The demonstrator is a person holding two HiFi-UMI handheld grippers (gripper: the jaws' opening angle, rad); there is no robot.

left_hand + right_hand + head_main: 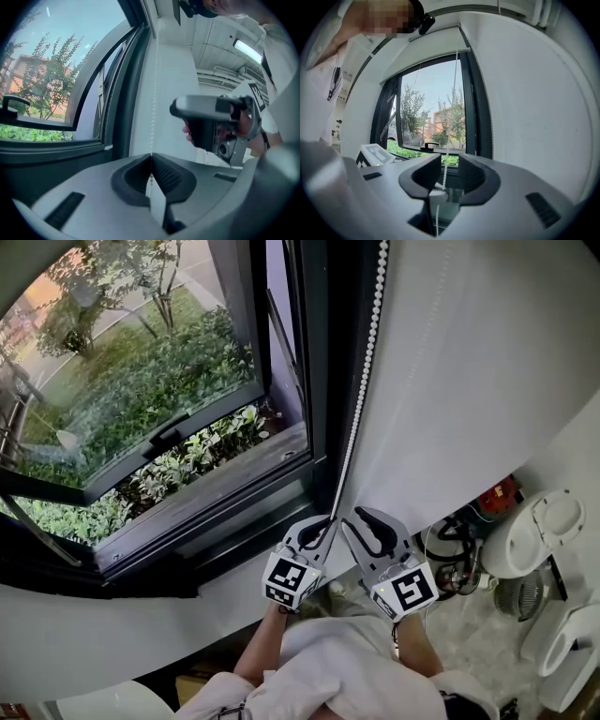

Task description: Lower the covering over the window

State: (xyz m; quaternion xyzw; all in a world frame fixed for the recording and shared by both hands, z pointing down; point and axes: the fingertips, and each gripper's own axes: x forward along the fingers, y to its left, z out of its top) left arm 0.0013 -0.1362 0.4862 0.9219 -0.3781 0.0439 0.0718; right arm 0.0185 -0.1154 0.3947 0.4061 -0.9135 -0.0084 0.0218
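Between the pressed-together jaws of the left gripper the bead chain is pinched tight, rising straight up from it beside the window frame. Just to its right, the right gripper has its jaws apart, with the chain hanging loose between them, unpressed. The chain runs vertically above both grippers toward the rolled-up blind, so the free right gripper probably takes the next hold higher up.
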